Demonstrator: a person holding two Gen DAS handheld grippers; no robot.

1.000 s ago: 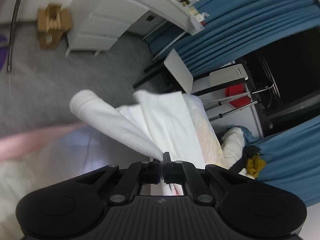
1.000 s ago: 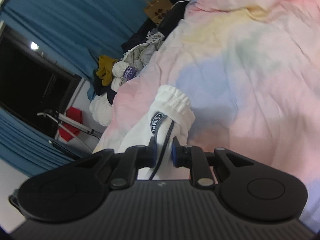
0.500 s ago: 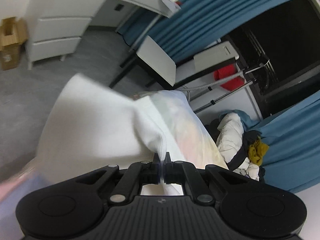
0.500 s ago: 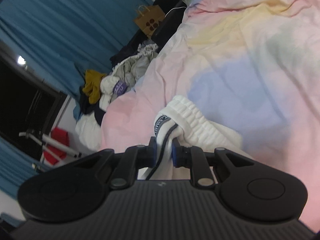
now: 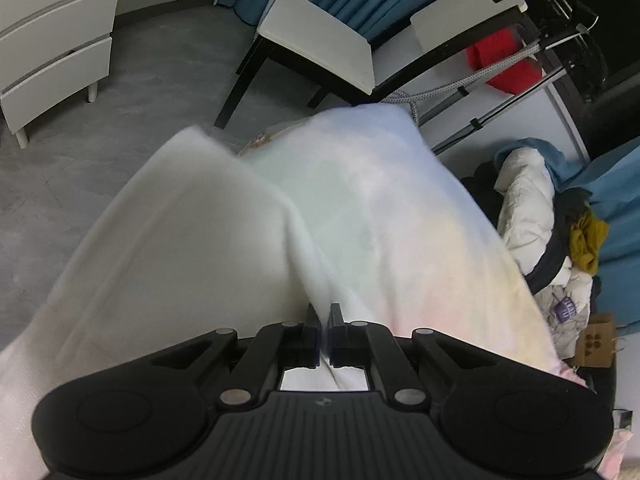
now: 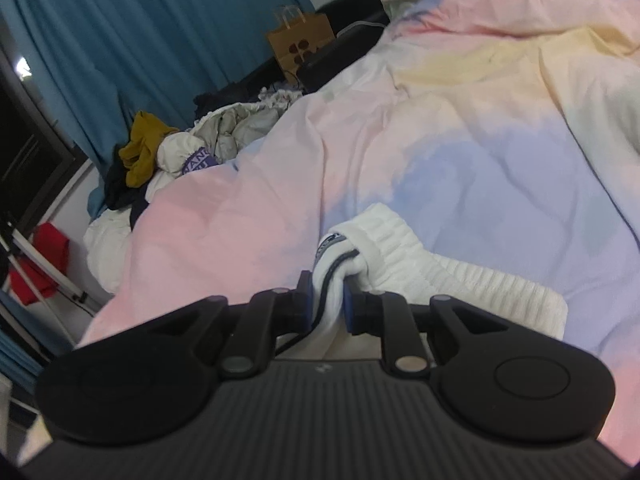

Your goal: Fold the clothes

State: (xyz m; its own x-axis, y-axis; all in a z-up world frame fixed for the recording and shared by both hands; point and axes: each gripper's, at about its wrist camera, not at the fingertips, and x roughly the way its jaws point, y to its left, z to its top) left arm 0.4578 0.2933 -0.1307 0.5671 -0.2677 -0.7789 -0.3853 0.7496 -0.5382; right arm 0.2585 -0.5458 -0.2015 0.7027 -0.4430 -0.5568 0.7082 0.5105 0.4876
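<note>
From the left wrist, the left gripper (image 5: 324, 316) has its jaws clamped on a thin edge of the white garment (image 5: 192, 240), which hangs blurred over the pastel bed (image 5: 420, 216), a white chair (image 5: 320, 36) beyond.

From the right wrist, the right gripper (image 6: 326, 296) pinches the garment's ribbed waistband (image 6: 404, 256) just above the bed. The fold seems under way; next, both ends likely need lowering flat together.
</note>
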